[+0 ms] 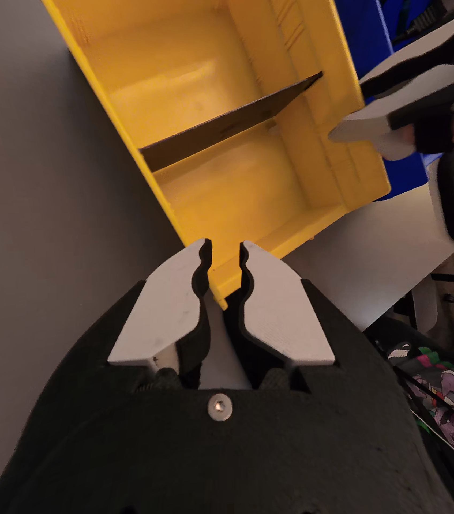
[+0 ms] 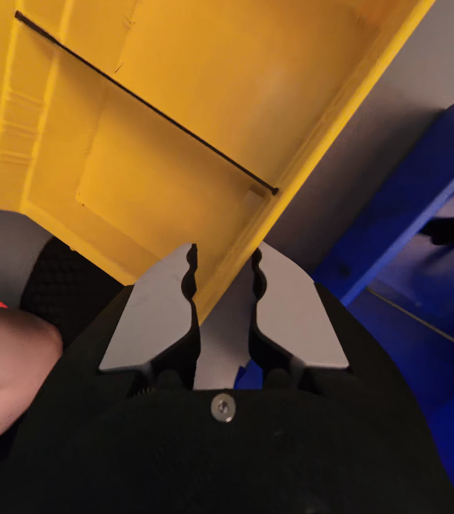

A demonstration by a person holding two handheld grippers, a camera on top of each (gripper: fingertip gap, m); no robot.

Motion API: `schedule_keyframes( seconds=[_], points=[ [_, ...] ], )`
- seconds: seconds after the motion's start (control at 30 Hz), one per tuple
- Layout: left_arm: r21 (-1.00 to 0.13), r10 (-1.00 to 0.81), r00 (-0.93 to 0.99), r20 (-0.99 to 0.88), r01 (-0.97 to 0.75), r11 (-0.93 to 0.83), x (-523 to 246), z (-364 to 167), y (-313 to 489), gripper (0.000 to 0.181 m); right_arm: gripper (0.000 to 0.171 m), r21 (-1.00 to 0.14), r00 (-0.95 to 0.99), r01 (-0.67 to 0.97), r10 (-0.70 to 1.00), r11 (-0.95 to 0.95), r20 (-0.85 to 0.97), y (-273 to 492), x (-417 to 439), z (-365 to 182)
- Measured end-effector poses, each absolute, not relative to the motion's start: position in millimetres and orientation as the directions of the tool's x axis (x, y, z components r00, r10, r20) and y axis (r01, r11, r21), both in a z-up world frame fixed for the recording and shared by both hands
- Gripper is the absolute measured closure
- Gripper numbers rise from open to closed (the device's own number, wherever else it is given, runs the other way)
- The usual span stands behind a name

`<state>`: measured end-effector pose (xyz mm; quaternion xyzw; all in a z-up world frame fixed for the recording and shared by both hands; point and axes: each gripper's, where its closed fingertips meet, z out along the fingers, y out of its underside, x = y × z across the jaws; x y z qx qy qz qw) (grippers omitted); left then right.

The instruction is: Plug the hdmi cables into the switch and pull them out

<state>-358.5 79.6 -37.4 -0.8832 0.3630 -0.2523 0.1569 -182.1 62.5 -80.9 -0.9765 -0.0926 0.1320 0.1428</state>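
Neither the HDMI cables nor the switch can be identified in either view. An empty yellow bin (image 1: 220, 155) with a black divider (image 1: 228, 122) is held at two places. The left gripper (image 1: 225, 267) is set around its near corner, the jaws narrowly parted with the wall between them. The right gripper (image 2: 224, 275) straddles the side rim likewise; firm contact cannot be confirmed. A blue bin (image 2: 403, 222) stands beside it on the white bench (image 1: 359, 250). The two-point hold appears intended to shift the bin.
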Motion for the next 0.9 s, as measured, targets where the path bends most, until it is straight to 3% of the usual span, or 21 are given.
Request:
schedule_keyframes(
  seconds=[0.33, 0.6, 0.73, 0.83, 0.9],
  points=[
    [-0.495, -0.734, 0.594, 0.331, -0.552, -0.671, -360.4, -30.5, 80.5, 0.164, 0.139, -0.210, 0.954, 0.009, 0.071, -0.978, -0.291, 80.6, -189.1, -123.4],
    [-0.562, -0.731, 0.606, 0.313, -0.502, -0.657, -359.0, -15.0, 90.8, 0.170, 0.159, -0.126, 0.952, 0.024, 0.061, -0.992, -0.301, 88.4, -183.5, -120.9],
    [-0.714, -0.677, 0.683, 0.273, -0.328, -0.619, -375.7, 29.0, 106.0, 0.172, 0.165, -0.127, 0.912, 0.046, 0.094, -0.991, -0.398, 90.0, -199.5, -98.5],
    [-0.877, -0.595, 0.757, 0.269, -0.063, -0.476, -411.4, 90.8, 108.2, 0.174, 0.165, -0.164, 0.895, 0.101, 0.162, -0.981, -0.415, 91.2, -207.9, -62.6],
    [-0.915, -0.533, 0.768, 0.354, 0.168, -0.366, -440.7, 129.6, 99.3, 0.161, 0.165, -0.207, 0.897, 0.143, 0.216, -0.968, -0.387, 93.2, -206.0, -26.8]
  ],
)
